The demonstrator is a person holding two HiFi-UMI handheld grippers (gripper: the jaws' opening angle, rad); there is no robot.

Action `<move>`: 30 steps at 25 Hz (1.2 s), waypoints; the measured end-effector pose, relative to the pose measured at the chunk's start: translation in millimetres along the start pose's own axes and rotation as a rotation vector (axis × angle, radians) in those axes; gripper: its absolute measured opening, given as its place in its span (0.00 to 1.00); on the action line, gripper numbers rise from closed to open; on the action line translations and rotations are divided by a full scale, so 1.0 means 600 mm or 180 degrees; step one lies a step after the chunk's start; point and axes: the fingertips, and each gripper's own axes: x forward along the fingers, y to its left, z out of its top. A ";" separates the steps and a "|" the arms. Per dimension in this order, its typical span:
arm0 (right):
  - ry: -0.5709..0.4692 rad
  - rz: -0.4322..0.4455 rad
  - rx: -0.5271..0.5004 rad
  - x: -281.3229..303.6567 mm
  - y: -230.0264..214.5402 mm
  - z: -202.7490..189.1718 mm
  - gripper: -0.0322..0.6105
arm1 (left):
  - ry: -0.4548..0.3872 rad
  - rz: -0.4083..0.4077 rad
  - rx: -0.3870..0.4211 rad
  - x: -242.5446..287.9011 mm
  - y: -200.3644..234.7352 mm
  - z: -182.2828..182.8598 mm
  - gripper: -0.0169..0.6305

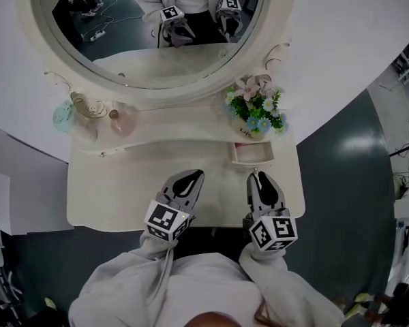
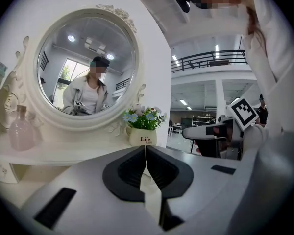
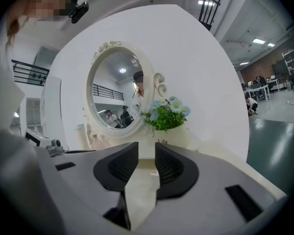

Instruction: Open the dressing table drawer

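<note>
At the front edge of the dressing table, both grippers are hovering side by side over the pale top and pointing toward the mirror. The small drawer is sitting at 12 o'clock from the right gripper, just beyond its tips and directly beneath the flower pot. In the head view its front is standing proud of the raised shelf's edge, so it is probably already partly pulled out, though how far is hard to tell.

The right gripper's jaws are standing apart with a clear gap. Nothing is lying between them, only the bare tabletop and the pot beyond. It is lining up with the drawer, which suggests this is the hand working the knob. Being apart from the drawer front, it is gripping nothing.

The left gripper is waiting at 9 o'clock from the right one. Its jaws are pressed together at the tips and pinching nothing, and it is probably staying clear because the drawer is small enough for one hand. The bottles are standing on the shelf at about 10 o'clock from the left gripper, well away from the drawer's path.

If the drawer needs pulling further, the right gripper will be needing to drop back to the knob and close on it.
</note>
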 end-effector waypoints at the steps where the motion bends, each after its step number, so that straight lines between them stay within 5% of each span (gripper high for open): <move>1: -0.0007 0.0038 -0.0039 0.001 0.007 0.004 0.22 | -0.0012 0.0027 -0.0008 -0.002 0.004 0.002 0.05; 6: 0.0037 0.0240 -0.0255 0.003 0.036 0.007 0.12 | -0.0059 0.0089 -0.0035 -0.006 0.013 0.012 0.05; 30: 0.0266 0.0293 -0.0395 0.023 0.036 -0.022 0.10 | 0.0003 0.0094 -0.0048 0.003 0.021 0.005 0.05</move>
